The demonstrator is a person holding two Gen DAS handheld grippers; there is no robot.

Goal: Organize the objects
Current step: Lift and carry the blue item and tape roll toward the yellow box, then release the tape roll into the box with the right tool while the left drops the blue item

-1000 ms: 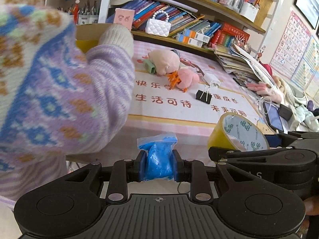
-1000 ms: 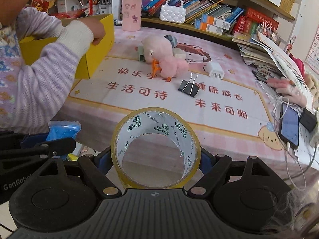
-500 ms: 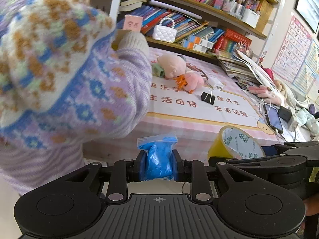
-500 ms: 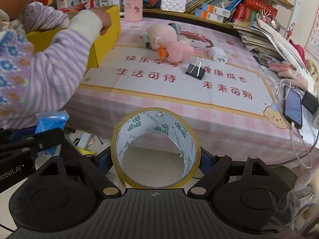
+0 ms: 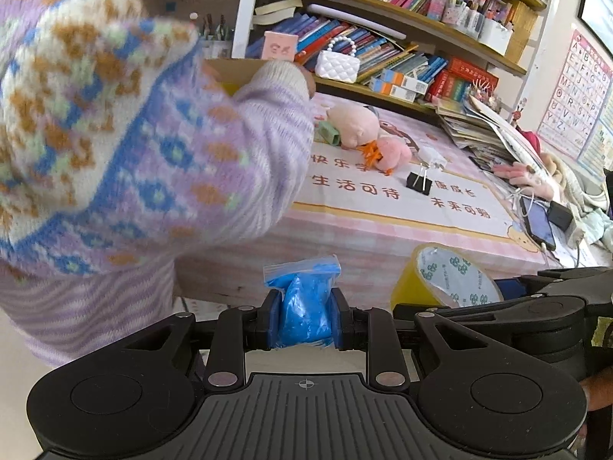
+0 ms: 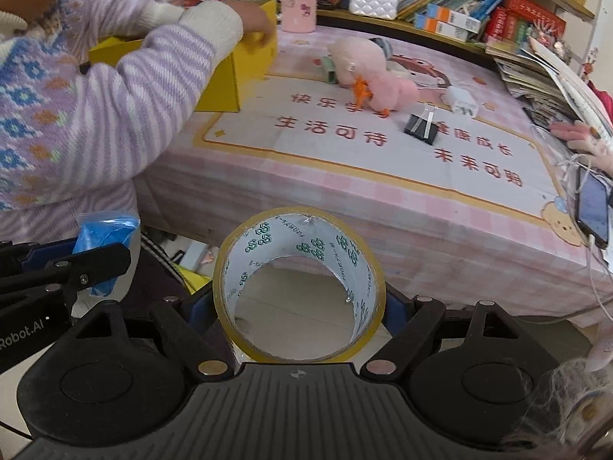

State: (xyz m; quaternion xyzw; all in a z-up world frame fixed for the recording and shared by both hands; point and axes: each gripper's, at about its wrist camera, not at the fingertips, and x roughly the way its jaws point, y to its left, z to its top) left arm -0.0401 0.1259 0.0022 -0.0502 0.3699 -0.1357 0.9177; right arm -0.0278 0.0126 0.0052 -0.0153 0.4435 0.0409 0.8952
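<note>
My left gripper (image 5: pixel 305 314) is shut on a small blue plastic bag (image 5: pixel 304 299), off the near edge of the table (image 5: pixel 364 237). My right gripper (image 6: pixel 299 306) is shut on a wide roll of yellow-brown tape (image 6: pixel 306 237), its hole facing the camera; the tape roll (image 5: pixel 448 280) also shows at the right of the left wrist view. The blue bag (image 6: pixel 103 230) appears at the left of the right wrist view. A yellow box (image 6: pixel 253 61) stands on the far left of the table, and a person's hand reaches into it.
A person in a patterned knit sweater (image 5: pixel 115 134) stands close on the left and hides much of the box. On the pink tablecloth lie a pink plush toy (image 6: pixel 367 73), a black binder clip (image 6: pixel 421 128), a white charger (image 6: pixel 463 101) and a phone (image 6: pixel 594 207). Bookshelves line the back.
Both grippers have drawn back from the table, so its front edge now lies farther off. The person's sleeve fills more of the left wrist view. Both grips are unchanged.
</note>
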